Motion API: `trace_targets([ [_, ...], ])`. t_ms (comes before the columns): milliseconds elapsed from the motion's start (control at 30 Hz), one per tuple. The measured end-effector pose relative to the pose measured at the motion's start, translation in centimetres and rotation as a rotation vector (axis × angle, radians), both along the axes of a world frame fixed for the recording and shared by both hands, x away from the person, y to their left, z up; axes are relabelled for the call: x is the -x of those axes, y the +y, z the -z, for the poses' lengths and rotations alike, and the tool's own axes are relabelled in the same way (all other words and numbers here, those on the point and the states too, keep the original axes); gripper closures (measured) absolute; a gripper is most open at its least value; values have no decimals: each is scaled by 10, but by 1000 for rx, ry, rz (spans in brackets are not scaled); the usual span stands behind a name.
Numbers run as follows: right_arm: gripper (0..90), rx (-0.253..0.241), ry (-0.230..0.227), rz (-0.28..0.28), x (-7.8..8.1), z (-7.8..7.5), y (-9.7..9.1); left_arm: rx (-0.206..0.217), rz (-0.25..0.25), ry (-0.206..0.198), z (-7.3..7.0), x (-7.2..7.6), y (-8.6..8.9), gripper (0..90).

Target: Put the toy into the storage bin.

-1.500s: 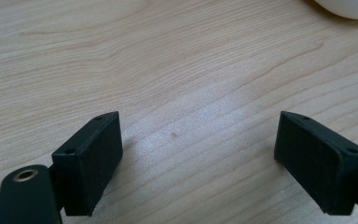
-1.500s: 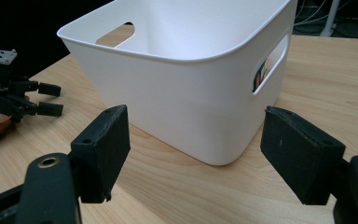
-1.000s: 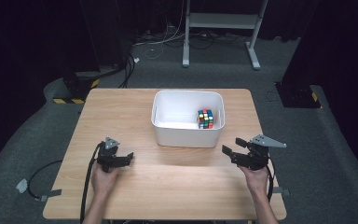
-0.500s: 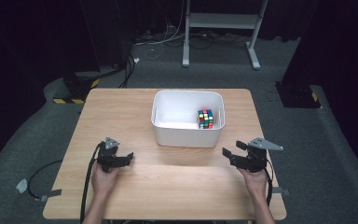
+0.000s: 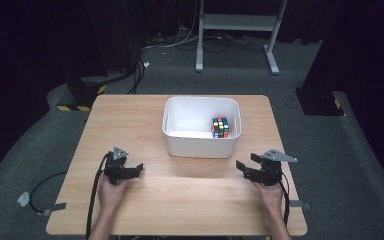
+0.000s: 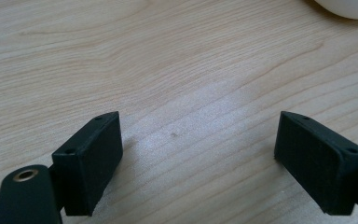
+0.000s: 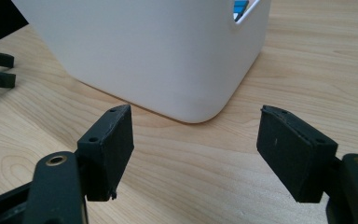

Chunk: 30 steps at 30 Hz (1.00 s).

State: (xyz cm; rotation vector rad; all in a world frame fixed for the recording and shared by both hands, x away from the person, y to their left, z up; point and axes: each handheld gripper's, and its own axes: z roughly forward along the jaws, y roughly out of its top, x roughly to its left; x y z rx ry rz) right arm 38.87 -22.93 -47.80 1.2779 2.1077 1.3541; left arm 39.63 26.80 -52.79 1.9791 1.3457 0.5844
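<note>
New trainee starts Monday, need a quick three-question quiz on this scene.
1. True or false: the puzzle cube lies on the bare table.
2. What sits between the jaws of the left hand-held gripper? A) the cube B) nothing, just bare wood beneath C) the bin's rim
3. In the high view, toward which side of the white bin does the cube sit?

Key: 1. False, it is inside the bin. 2. B. 3. The right side.
</note>
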Motion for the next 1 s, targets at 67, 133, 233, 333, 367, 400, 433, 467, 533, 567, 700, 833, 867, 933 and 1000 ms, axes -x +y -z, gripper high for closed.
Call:
trace_targets([
  [67,268,10,9,-1,-1,3,1,1,0,0,0,0,0,152],
  [133,268,18,16,1,-1,5,2,0,0,0,0,0,0,152],
  [233,267,27,24,5,-3,9,3,0,0,0,0,0,0,152],
  [333,267,39,36,6,-4,11,4,0,-1,0,0,0,0,152],
  [367,268,48,39,5,-5,12,5,0,-1,0,0,0,0,152],
  [400,267,55,45,6,-6,13,6,0,-1,0,0,0,0,152],
  [433,268,61,50,4,-7,15,7,0,-1,0,0,0,0,152],
  [467,268,69,53,3,-8,16,8,0,-1,0,0,0,0,152],
  [533,268,83,58,4,-10,19,10,-1,0,0,0,0,0,152],
  [567,268,88,60,5,-10,20,11,0,-1,0,0,0,0,152],
  [700,268,102,74,4,-14,25,14,0,0,0,0,0,0,152],
  [833,269,107,82,6,-16,28,16,0,0,0,0,0,0,152],
  [867,269,111,83,6,-16,29,16,0,0,0,0,0,0,152],
  [933,269,123,85,6,-17,30,17,0,0,0,0,0,0,152],
  [1000,269,135,88,7,-17,32,17,0,0,0,0,0,0,152],
])
